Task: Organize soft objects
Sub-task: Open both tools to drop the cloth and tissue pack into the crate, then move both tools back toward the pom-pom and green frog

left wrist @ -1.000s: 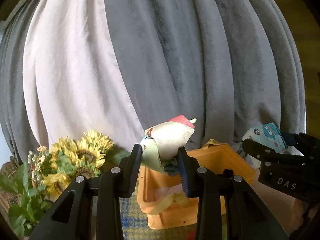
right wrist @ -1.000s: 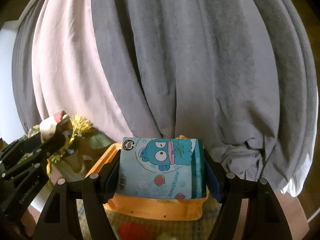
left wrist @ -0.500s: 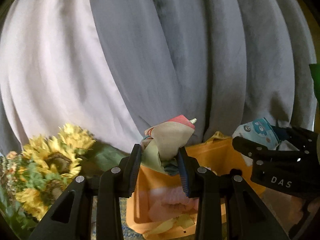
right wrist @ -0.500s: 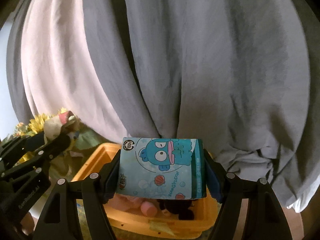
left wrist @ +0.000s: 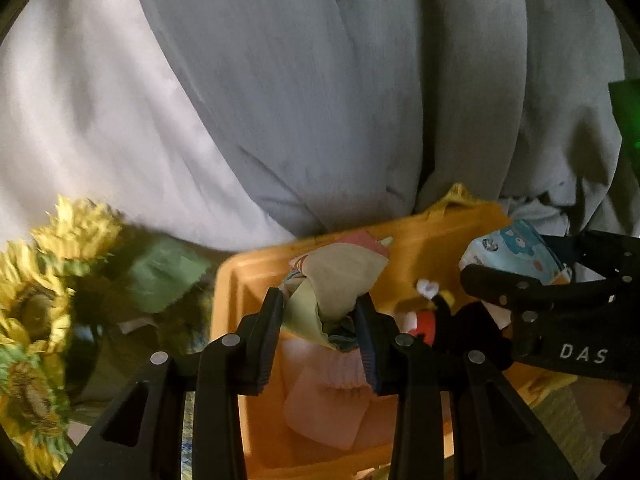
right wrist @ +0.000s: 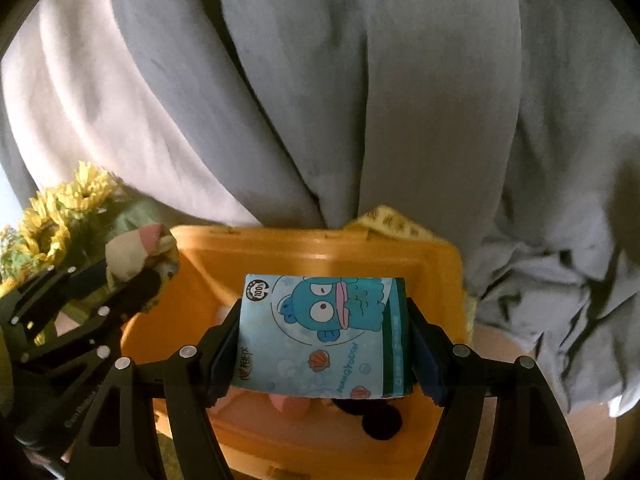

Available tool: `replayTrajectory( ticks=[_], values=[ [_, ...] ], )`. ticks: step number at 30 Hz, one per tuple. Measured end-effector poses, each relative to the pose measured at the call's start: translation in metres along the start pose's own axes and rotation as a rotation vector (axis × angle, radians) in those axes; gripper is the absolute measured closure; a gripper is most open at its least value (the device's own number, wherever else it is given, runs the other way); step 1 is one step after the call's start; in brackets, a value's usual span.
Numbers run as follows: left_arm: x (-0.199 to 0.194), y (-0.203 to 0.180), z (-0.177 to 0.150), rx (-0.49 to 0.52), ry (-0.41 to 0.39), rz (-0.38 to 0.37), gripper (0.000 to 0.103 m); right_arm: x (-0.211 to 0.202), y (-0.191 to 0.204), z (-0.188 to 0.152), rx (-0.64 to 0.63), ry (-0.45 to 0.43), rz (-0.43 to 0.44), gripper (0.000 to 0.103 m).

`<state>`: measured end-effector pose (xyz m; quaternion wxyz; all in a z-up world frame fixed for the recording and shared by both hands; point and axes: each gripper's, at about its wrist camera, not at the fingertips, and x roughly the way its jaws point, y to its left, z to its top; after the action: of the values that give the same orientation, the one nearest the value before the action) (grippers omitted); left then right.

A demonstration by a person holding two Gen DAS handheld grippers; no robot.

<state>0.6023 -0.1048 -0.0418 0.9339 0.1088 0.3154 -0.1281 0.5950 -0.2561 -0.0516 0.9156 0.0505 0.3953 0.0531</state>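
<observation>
My left gripper [left wrist: 320, 320] is shut on a bunched patchwork cloth [left wrist: 340, 280] and holds it over the left part of an orange bin [left wrist: 256, 268]. My right gripper [right wrist: 324, 344] is shut on a light blue tissue pack [right wrist: 320, 336] with a cartoon fish and holds it over the same bin [right wrist: 320, 248]. The pack also shows in the left wrist view [left wrist: 516, 252], and the cloth in the right wrist view [right wrist: 136, 252]. Inside the bin lie a pink soft item [left wrist: 332, 400] and a black plush toy [left wrist: 468, 328].
Grey and pale curtains [left wrist: 320, 100] hang close behind the bin. A bunch of sunflowers [left wrist: 44, 280] stands left of the bin. A yellow cloth [right wrist: 396, 224] lies behind the bin's far rim. A checked mat lies under the bin.
Both grippers have moved forward and tilted down over the bin, each still holding its item. The bin's inside and its pink and black contents have come into view.
</observation>
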Motion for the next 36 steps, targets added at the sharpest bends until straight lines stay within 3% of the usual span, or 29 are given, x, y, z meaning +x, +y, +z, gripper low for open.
replayTrajectory(
  ticks=[4, 7, 12, 21, 36],
  values=[
    [0.011, -0.001, -0.002, -0.006, 0.035, -0.023, 0.06, 0.011, -0.001, 0.0, -0.014, 0.043, 0.003, 0.029],
    [0.01, -0.002, -0.006, 0.0, 0.033, -0.008, 0.048, 0.016, -0.001, -0.001, -0.011, 0.066, 0.007, 0.028],
    [0.005, -0.004, -0.007, 0.014, 0.018, 0.004, 0.036, 0.013, -0.005, -0.001, 0.008, 0.057, -0.009, 0.02],
    [-0.041, -0.003, -0.013, -0.004, -0.075, 0.037, 0.035, -0.035, -0.002, -0.007, -0.016, -0.075, -0.133, 0.02],
    [-0.14, -0.012, -0.036, -0.04, -0.253, 0.048, 0.03, -0.129, 0.004, -0.034, 0.04, -0.276, -0.161, 0.02]
  ],
)
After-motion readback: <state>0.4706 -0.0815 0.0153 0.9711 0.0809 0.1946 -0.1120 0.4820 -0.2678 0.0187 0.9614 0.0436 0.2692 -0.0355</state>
